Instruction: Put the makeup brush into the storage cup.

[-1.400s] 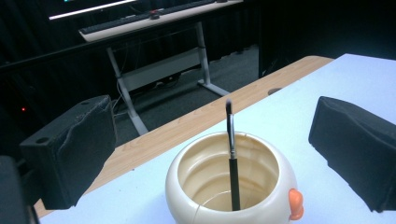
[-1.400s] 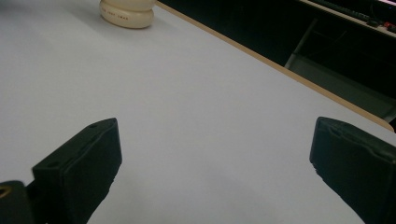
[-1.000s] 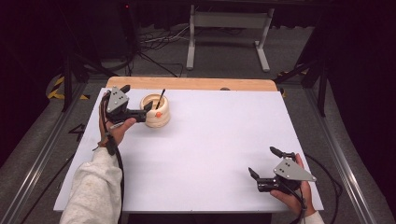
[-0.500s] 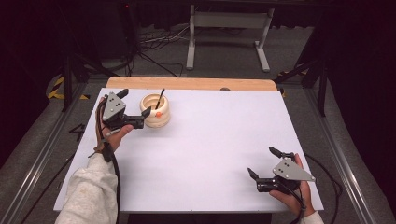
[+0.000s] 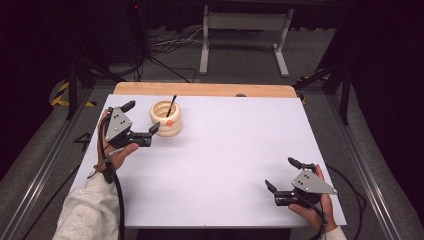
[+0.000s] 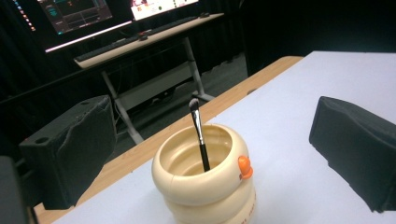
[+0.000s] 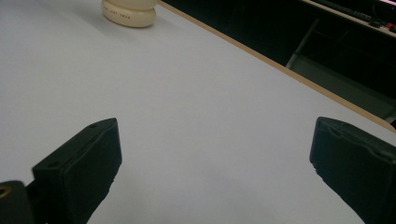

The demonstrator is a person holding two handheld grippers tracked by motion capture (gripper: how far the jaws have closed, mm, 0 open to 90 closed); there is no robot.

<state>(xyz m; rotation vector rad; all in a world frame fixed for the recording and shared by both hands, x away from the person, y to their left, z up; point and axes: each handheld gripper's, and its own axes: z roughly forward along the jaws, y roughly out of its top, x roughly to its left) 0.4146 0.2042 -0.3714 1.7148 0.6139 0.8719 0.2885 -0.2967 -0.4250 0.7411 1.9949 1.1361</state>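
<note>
A white table (image 5: 215, 155) with a wooden far edge carries a cream ringed holder (image 5: 166, 119) near its far-left corner.

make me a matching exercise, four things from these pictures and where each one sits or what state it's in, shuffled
Things:
1. brush
2. cream holder
3. left gripper
4. right gripper

Places or states:
A. open, over bare table near the front right corner
B. standing inside the ringed pot
C. open, right beside the pot
D. on the table near its far left

Pairs: 1-B, 2-D, 3-C, 4-A

A dim lab or recording studio: black curtains, cables (image 5: 165, 42) across the floor, and lit monitors (image 6: 74, 14) on a desk (image 6: 140, 44) beyond the white table (image 5: 240, 150).
</note>
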